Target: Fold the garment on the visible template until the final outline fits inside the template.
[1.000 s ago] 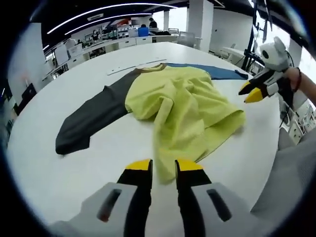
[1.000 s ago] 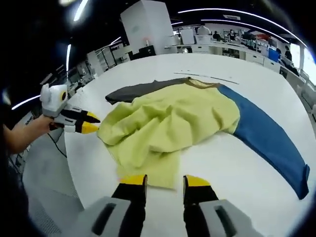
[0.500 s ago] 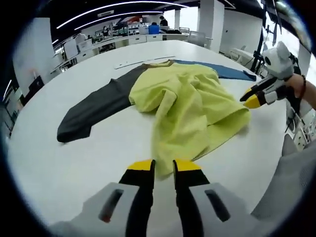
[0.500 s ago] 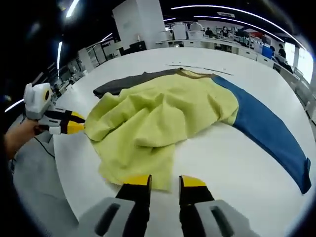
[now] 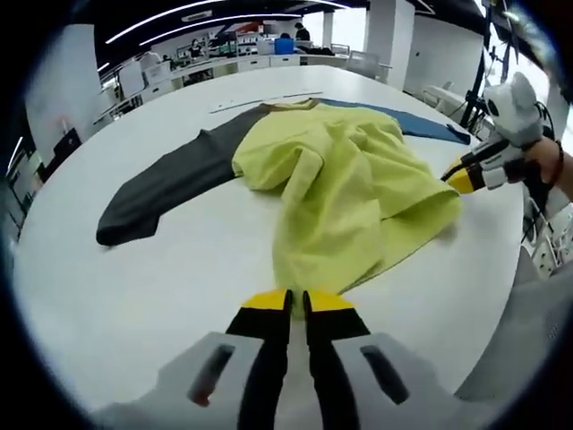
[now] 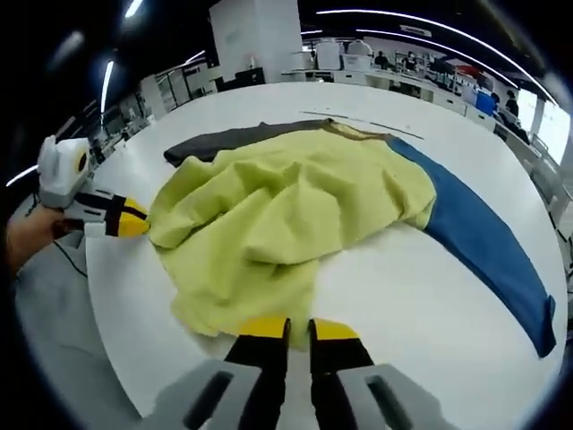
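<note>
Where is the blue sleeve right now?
In the right gripper view the blue sleeve lies flat on the white table, stretching out to the right of the crumpled yellow shirt. The grey sleeve sticks out the other side.

Left gripper view: garment body heaped at centre of table. One sleeve runs out toward 9 o'clock, other sleeve toward 1 o'clock. Left gripper at 6 o'clock, touching garment's near hem. Right gripper at 3 o'clock, at the cloth's edge.

Right gripper view: right gripper at 6 o'clock on hem; left gripper at 9 o'clock, beside the heap.
</note>
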